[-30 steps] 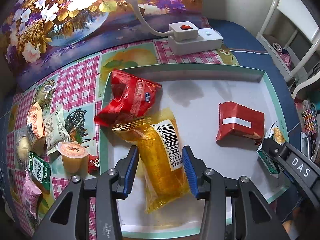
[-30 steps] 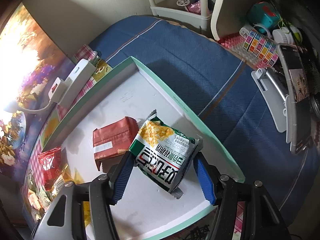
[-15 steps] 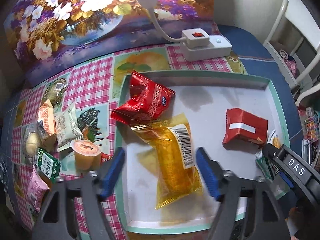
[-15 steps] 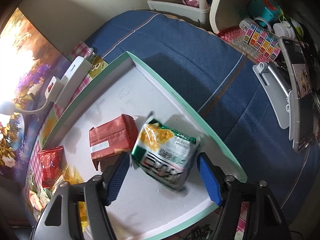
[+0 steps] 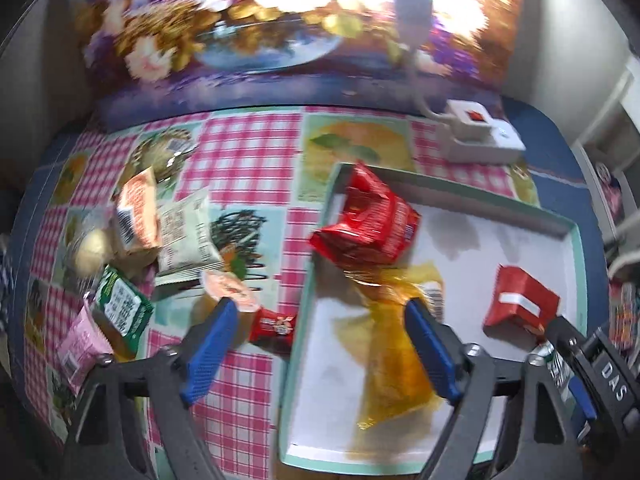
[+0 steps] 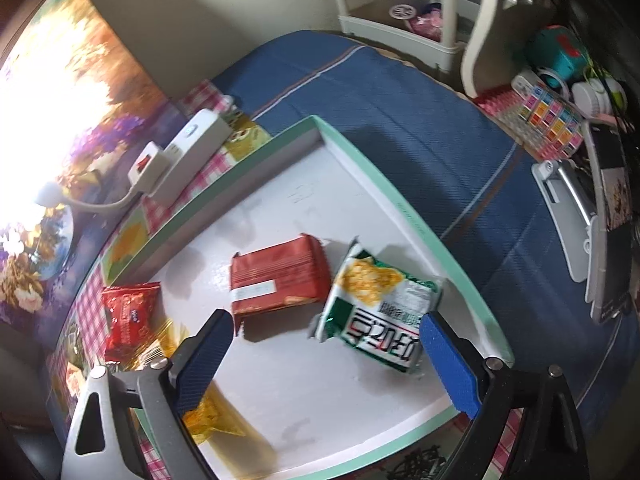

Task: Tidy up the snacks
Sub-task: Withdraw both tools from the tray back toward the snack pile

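Loose snacks, left of tray (image 5: 304,300): small red packet (image 5: 273,324) just ahead between the empty, opening jaws of the left gripper (image 5: 316,344), long axis crosswise; right gripper (image 6: 326,354), opening, empty, over green-and-white packet (image 6: 380,316) in tray.

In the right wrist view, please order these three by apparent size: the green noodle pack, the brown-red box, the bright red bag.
1. green noodle pack and brown-red box: too alike to rank.
2. bright red bag, smallest.
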Motion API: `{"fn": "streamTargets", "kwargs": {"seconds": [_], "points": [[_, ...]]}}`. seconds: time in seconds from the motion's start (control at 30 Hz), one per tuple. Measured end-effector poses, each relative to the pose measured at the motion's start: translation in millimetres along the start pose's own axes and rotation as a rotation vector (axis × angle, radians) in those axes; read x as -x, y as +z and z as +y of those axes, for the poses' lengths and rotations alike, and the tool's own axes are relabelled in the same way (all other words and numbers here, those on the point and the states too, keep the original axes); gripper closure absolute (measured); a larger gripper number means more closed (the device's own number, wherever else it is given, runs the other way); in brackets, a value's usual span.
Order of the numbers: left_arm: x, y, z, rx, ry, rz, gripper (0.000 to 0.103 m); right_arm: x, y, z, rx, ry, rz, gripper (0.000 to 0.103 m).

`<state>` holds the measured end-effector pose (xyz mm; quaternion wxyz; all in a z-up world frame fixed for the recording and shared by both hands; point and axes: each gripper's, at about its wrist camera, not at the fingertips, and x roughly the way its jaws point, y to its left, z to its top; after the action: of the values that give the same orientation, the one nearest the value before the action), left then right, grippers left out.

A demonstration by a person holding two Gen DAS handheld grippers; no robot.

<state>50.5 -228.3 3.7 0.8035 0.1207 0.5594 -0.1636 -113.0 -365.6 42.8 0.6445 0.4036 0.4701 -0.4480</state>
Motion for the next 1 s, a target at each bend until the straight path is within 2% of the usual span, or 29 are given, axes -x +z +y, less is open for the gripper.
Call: {"fn": "streamTargets", "kwargs": {"seconds": [0.23, 0.27, 0.33, 0.37, 0.53, 0.7, 0.87, 1.0], "points": [[-0.2, 5.1, 25.0, 0.106, 0.016, -0.006, 0.01, -0.9, -3.5, 8.0, 0.045, 0.002, -0.007, 0.004], [0.1, 5.1, 28.1, 0.115, 0.019, -0.008, 0.009, -0.9, -3.9, 8.9, 0.051, 0.005, -0.008, 0.0], [-1.5, 4.8, 32.8, 0.136, 0.025, -0.007, 0.001, -0.2, -4.8, 11.8, 0.064, 0.011, -0.011, 0.0], [-2.9, 4.5, 35.0, 0.146, 0.02, -0.001, 0.001, -0.9, -5.2, 14.6, 0.067, 0.015, -0.012, 0.0], [-3.9, 2.2, 37.7, 0.166, 0.014, 0.013, 0.001, -0.5, -10.1, 28.9, 0.116, 0.047, -0.006, 0.0], [-4.3, 0.6, 42.7, 0.176, 0.044, 0.019, 0.001, 0.9, -11.8, 34.0, 0.143, 0.059, -0.006, 0.0], [-1.9, 0.4, 52.2, 0.192, 0.07, 0.001, 0.001, 1.2, -12.8, 37.2, 0.165, 0.053, -0.013, 0.0], [3.5, -1.0, 60.2, 0.199, 0.073, -0.01, 0.001, 3.6, -16.0, 45.9, 0.209, 0.016, -0.038, 0.0]]}}
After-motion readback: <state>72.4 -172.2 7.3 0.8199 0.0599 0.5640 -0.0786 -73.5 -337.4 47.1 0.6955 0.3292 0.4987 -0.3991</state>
